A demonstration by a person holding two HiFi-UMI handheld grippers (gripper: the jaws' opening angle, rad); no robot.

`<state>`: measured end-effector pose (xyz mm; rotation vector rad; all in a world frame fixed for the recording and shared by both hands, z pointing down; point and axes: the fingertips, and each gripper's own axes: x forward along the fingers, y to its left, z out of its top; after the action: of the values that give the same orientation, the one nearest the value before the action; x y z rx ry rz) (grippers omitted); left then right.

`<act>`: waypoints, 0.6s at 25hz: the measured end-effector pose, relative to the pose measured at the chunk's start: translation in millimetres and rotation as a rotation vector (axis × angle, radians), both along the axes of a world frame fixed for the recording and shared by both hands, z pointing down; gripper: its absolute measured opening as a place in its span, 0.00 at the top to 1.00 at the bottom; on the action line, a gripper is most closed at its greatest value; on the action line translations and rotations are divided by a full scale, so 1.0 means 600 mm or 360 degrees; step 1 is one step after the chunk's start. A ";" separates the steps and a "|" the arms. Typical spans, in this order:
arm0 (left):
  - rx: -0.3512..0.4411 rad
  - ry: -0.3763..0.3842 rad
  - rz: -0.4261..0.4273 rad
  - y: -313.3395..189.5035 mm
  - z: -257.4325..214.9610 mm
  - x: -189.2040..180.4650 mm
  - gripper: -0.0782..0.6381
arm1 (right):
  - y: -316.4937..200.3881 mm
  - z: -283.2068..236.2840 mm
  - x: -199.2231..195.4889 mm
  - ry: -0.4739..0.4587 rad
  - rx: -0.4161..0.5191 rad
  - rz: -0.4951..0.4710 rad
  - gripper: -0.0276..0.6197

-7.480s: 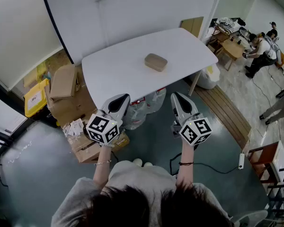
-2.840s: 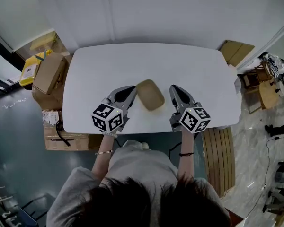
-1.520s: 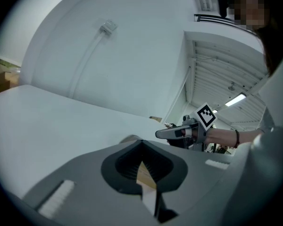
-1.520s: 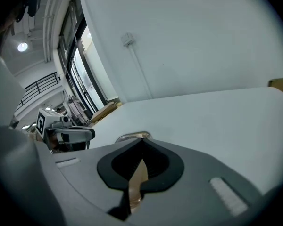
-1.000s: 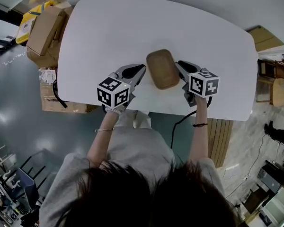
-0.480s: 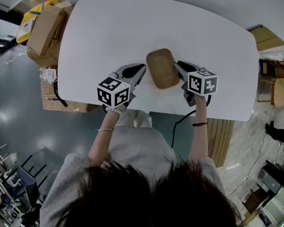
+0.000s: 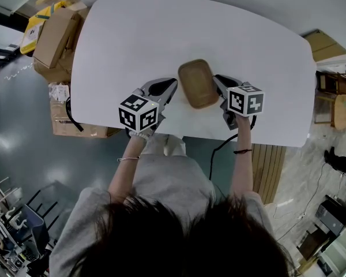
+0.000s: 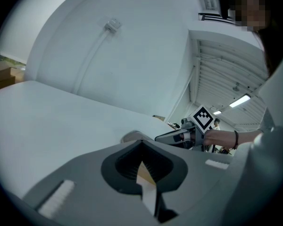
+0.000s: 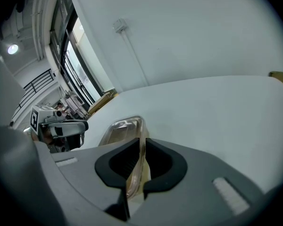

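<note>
A clear-lidded container with brown contents (image 7: 199,84) lies on the white table (image 7: 132,33), near its front edge. My right gripper (image 7: 217,79) is at the container's right side. In the right gripper view the container (image 9: 122,128) has its clear rim running into the slit between the jaws of the right gripper (image 9: 144,140), which is shut on it. My left gripper (image 7: 172,84) hovers just left of the container with its jaws shut and nothing in them. In the left gripper view the container (image 8: 132,136) peeks over the left gripper (image 8: 141,142).
Cardboard boxes (image 7: 49,36) and a yellow crate (image 7: 32,27) stand on the floor left of the table. A wooden panel (image 7: 320,45) leans at the right, and slatted boards (image 7: 271,178) lie below it. The wall rises behind the table (image 9: 217,102).
The right gripper has edged left onto the container's right rim, which now sits between its jaws. The left gripper has stayed in place.
</note>
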<state>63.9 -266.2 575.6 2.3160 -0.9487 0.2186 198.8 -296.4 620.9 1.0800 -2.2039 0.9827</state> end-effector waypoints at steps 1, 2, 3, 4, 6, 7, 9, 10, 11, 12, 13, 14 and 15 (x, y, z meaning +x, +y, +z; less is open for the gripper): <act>0.0000 -0.0001 0.0000 0.000 0.000 0.000 0.90 | 0.000 0.000 0.000 0.0001 0.0000 0.0002 0.88; 0.0000 -0.0001 0.0000 0.000 0.000 0.000 0.90 | -0.001 0.000 0.001 -0.0001 -0.0001 0.0006 0.88; 0.0001 -0.0001 0.0000 0.000 0.000 0.000 0.90 | -0.001 0.000 0.001 -0.0003 -0.0001 0.0013 0.88; 0.0002 -0.0001 0.0001 -0.001 -0.001 0.000 0.90 | -0.001 0.000 0.001 -0.0005 -0.0002 0.0020 0.88; 0.0004 -0.0001 0.0003 -0.001 -0.001 0.000 0.90 | -0.001 0.000 0.002 -0.0006 -0.0004 0.0032 0.88; 0.0004 -0.0001 0.0003 0.000 -0.001 0.000 0.90 | -0.001 0.000 0.003 -0.0004 -0.0005 0.0036 0.88; 0.0006 -0.0002 0.0002 0.000 -0.002 0.000 0.90 | -0.001 -0.001 0.003 -0.0003 -0.0006 0.0040 0.88; 0.0008 -0.0001 0.0002 -0.001 -0.003 0.000 0.90 | -0.001 -0.002 0.003 -0.0004 -0.0006 0.0042 0.88; 0.0010 -0.0001 0.0001 0.000 -0.005 -0.001 0.90 | 0.000 -0.003 0.003 -0.0005 -0.0005 0.0046 0.89; 0.0013 0.0000 0.0001 0.000 -0.006 -0.001 0.90 | 0.000 -0.004 0.004 -0.0007 -0.0003 0.0052 0.89; 0.0017 0.0000 0.0001 0.000 -0.008 -0.002 0.90 | 0.001 -0.006 0.004 -0.0011 0.0001 0.0060 0.89; 0.0021 0.0001 0.0000 0.001 -0.009 -0.002 0.90 | 0.001 -0.009 0.005 -0.0016 0.0005 0.0068 0.89; 0.0025 0.0001 0.0001 0.000 -0.011 -0.003 0.90 | 0.001 -0.011 0.005 -0.0021 0.0009 0.0073 0.89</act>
<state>61.8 -266.0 569.2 2.3307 -0.9530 0.2111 201.7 -295.8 614.2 1.1346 -2.2027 1.0067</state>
